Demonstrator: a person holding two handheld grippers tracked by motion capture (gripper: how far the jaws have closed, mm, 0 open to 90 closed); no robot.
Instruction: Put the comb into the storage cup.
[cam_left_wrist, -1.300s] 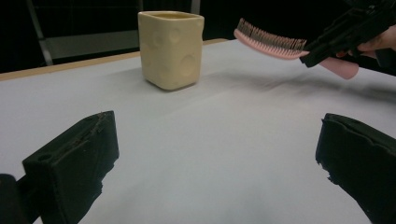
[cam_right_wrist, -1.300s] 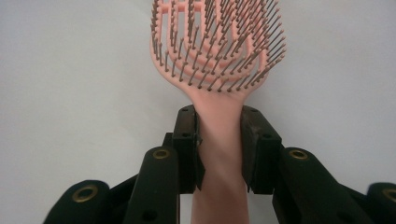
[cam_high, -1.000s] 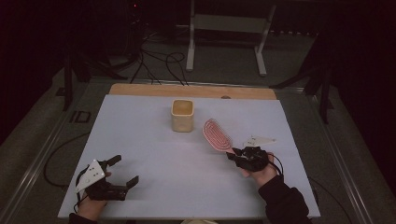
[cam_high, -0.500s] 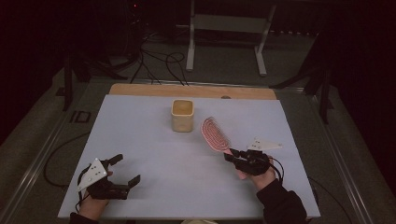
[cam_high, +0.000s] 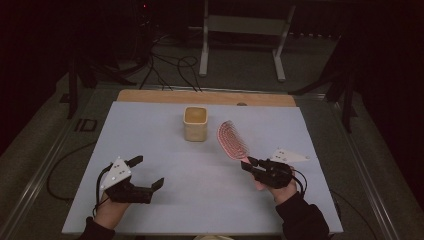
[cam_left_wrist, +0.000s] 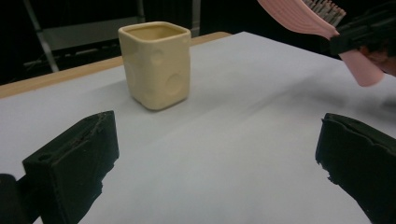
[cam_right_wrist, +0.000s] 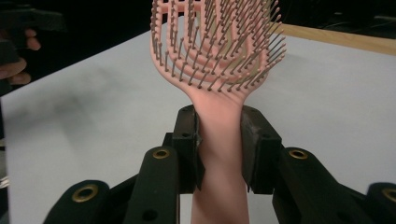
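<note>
Meanwhile I kept the right gripper (cam_high: 251, 165) raised off the white table (cam_high: 165, 145), its jaws clamped on the pink hairbrush (cam_right_wrist: 218, 70) handle, bristle head angled up ahead. Beyond my left gripper (cam_high: 148, 173), jaws wide apart and empty, stood the cream cup (cam_left_wrist: 155, 63), unobstructed.

The hairbrush (cam_high: 232, 141) is pink with darker bristles. The cup (cam_high: 195, 123) is pale cream yellow with dimpled circles. The surface (cam_high: 150, 130) is light grey, edged in wood-brown.
</note>
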